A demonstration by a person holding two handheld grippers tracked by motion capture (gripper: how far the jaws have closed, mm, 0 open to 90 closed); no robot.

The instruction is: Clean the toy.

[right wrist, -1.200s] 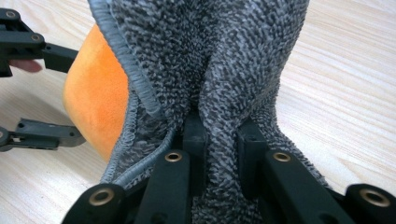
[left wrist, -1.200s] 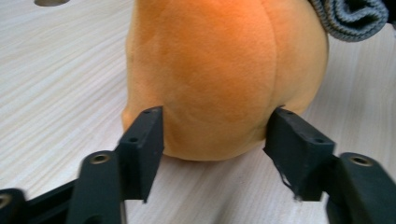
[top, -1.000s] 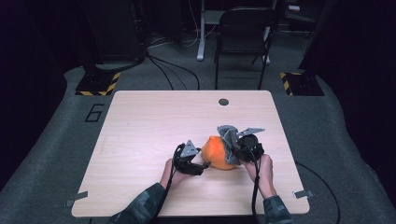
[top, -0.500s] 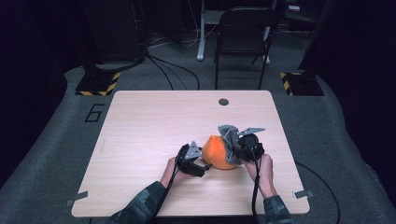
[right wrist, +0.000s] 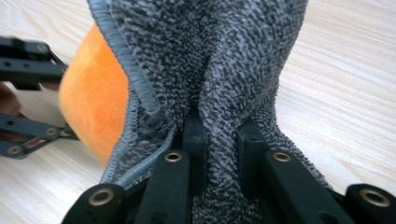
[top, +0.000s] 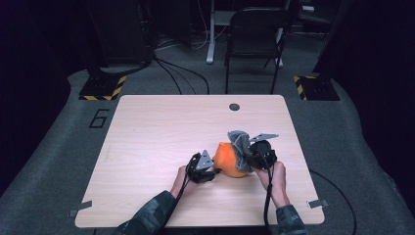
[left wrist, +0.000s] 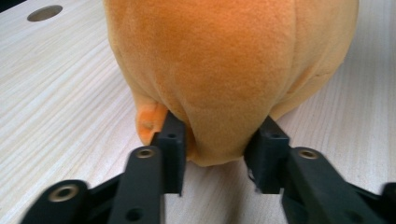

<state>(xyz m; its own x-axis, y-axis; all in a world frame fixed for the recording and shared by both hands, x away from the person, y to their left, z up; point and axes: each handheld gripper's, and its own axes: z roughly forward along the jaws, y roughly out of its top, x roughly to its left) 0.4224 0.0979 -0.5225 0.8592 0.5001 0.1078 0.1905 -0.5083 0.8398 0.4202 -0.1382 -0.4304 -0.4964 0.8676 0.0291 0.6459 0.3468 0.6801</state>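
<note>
Orange plush (top: 229, 159) sat on the table (top: 161, 127), near the front edge, well in front of the round cable hole (top: 234, 106). Grey knit cloth (top: 239, 141) was draped over the plush's far-right side, touching it.

Left gripper (top: 211, 169), just left of the plush: jaws had just been closing, and in the left gripper view the pads now pinched a lobe at the bottom of the plush (left wrist: 224, 84), fabric bulging between them. A small orange tab (left wrist: 150, 122) stuck out just beside one pad; couldn't tell what it was.

Right gripper (top: 248, 155), right of the plush: jaws clamped on a bunched fold of the cloth (right wrist: 219, 93), which rose up between them. Its hemmed edge (right wrist: 126, 60) lay against the plush (right wrist: 93, 98).

Handling, my read:
- Plush: light, soft, squashy. Pile gives decent friction, but a pinch only takes skin and stuffing, so the body would sag or roll. Better to bite a seam or a small lobe, as here, than the broad dome.
- Cloth: limp, stretchy terry-type knit, nothing fragile. Grip the hem or a gathered fold; a single layer would probably creep out.
- Pulling the two apart needs the plush anchored, otherwise it likely just slides on the smooth wood.

Writing: a large "6" (top: 100, 118) marked on the grey floor, left of the table's far-left corner. No brand or label readable on plush, cloth or grippers.
</note>
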